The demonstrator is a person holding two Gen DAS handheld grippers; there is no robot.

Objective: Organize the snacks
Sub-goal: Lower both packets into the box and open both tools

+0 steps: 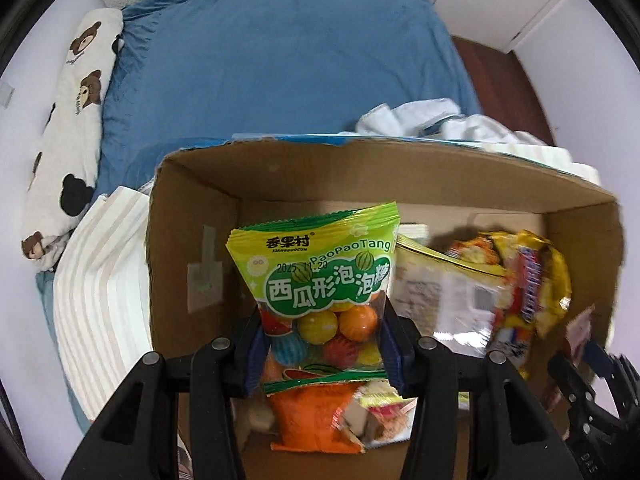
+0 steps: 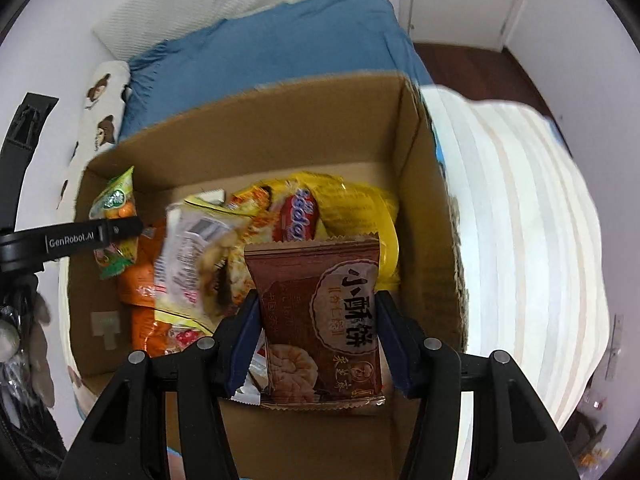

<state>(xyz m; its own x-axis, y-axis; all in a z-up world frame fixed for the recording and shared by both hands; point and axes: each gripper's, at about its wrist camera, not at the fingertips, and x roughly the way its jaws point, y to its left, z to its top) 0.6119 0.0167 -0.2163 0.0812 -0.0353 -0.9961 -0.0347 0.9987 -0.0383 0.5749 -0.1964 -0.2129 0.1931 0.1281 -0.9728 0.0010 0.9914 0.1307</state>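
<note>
Snacks fill the cardboard box (image 1: 440, 176) on the bed (image 1: 280, 60); my left gripper (image 1: 324, 344) pinches a green gumball bag (image 1: 316, 272) above it; my right gripper (image 2: 316, 332) clamps a brown pastry packet (image 2: 320, 320) over the box.

Home bedroom — bed w/ blue sheet (image 1: 288, 60), bear-print pillow (image 1: 76, 120).

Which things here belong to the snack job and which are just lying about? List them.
Part of the job:
- gum bag, in the left claw
- brown pastry pack, between the right claw's fingers
- box
- snacks already in the box: yellow bag, orange bag

Lying about:
- blue sheet
- bear pillow
- striped cloth
- white cloth
</note>
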